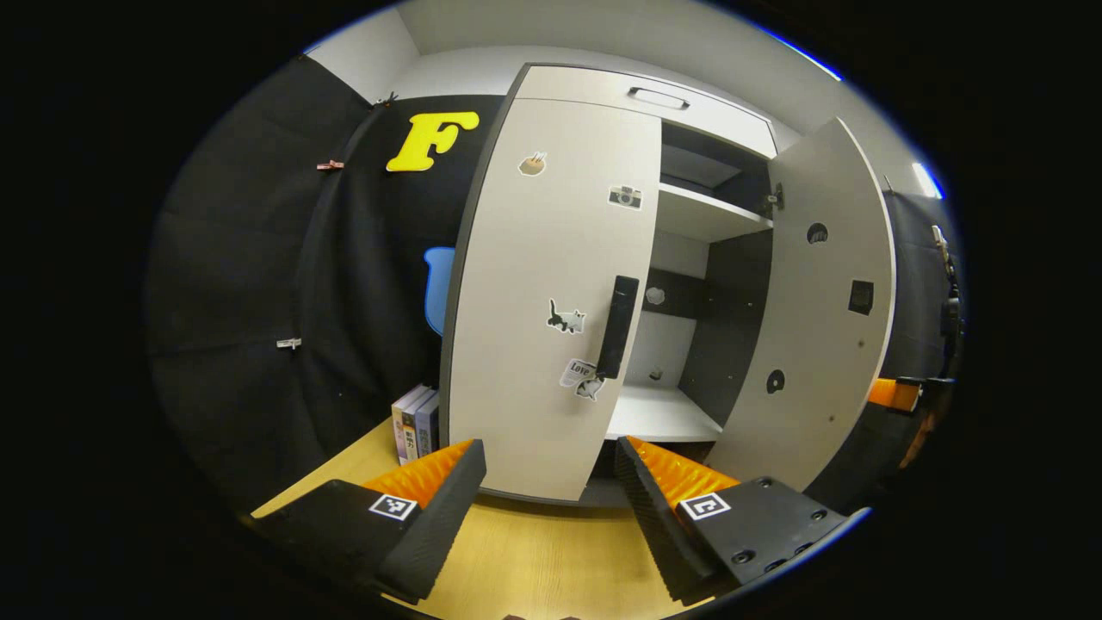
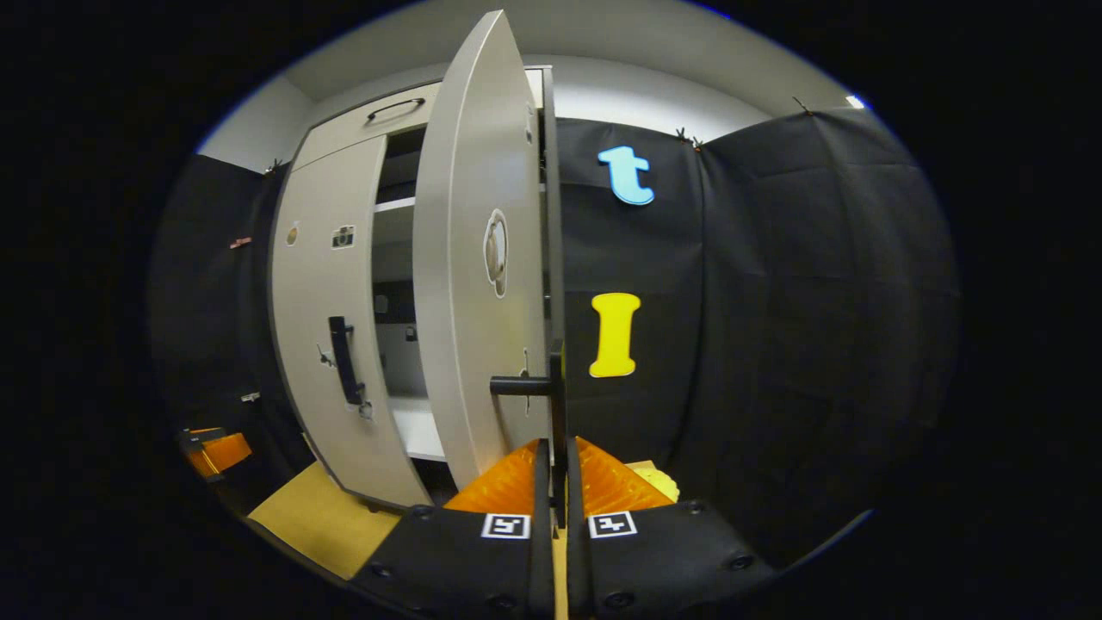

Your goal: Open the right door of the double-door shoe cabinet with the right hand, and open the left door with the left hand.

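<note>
Doors: two. Your right hand-held gripper [image 2: 551, 478] pinches the swung-out right door's [image 2: 469, 258] handle [image 2: 558, 405]. Your left hand-held gripper [image 1: 551, 482] gapes wide, empty, facing the closed left door's [image 1: 542, 284] edge.

The cabinet [image 1: 654, 95] is pale grey and stands upright on the desk [image 1: 534, 560]. Its right door [image 1: 818, 327] is swung wide open, baring white shelves [image 1: 659, 413]. The left door [image 1: 542, 284] is closed, with stickers and a black vertical handle [image 1: 617, 327] near its inner edge.

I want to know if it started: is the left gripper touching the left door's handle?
Apart. In the left gripper view, the left gripper is open, short of the handle.
</note>
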Tool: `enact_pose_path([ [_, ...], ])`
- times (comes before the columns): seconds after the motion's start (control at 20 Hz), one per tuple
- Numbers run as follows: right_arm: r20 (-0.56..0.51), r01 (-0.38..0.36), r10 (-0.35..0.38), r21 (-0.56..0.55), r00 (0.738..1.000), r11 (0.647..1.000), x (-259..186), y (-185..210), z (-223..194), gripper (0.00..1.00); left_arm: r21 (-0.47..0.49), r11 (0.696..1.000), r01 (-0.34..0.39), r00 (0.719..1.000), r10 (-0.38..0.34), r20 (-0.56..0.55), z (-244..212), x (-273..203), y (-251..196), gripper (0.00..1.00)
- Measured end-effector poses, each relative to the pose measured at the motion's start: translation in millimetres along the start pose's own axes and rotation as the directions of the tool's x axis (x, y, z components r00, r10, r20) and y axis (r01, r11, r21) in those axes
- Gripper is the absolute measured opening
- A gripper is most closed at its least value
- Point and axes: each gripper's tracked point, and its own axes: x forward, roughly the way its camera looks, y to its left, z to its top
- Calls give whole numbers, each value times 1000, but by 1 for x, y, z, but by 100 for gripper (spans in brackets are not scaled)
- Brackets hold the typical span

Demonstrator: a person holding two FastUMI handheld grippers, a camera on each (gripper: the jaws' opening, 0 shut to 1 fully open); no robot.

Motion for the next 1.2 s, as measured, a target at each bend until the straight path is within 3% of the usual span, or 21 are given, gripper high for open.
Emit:
enact_pose_path([
  [0.05,-32,-29,32,74,999,997,7,6,-6,5,1,1000,2,1000,-2,-8,-2,0,-2,95],
  [0.15,-29,-54,60,155,998,986,3,33,-7,10,9,1000,9,1000,-9,-13,-3,-2,-5,95],
  [0.35,0,-30,30,57,1000,998,0,23,-2,6,36,999,1,1000,-1,-10,0,-8,-1,95],
  [0.75,-24,21,-19,83,1000,996,-3,22,-4,7,36,999,-18,1000,19,-21,-3,-14,21,95],
  [0.95,-20,62,-60,129,998,990,-25,19,2,10,91,995,-29,999,32,-23,-5,-16,39,95],
  [1.0,-25,72,-69,135,997,988,-33,19,1,21,95,995,-26,999,28,-23,-5,-16,40,95],
  [1.05,-32,84,-81,136,996,987,-42,18,-2,22,92,996,-19,1000,21,-23,-5,-17,42,95],
  [1.1,-39,98,-94,133,995,986,-50,18,-4,33,90,996,-12,1000,15,-27,-5,-17,45,95],
  [1.15,-38,105,-101,129,994,986,-59,18,-6,58,87,996,-7,999,10,-33,-7,-17,47,95],
  [1.2,-28,114,-111,125,993,986,-69,20,-7,60,88,996,-1,999,4,-36,-9,-19,48,95],
])
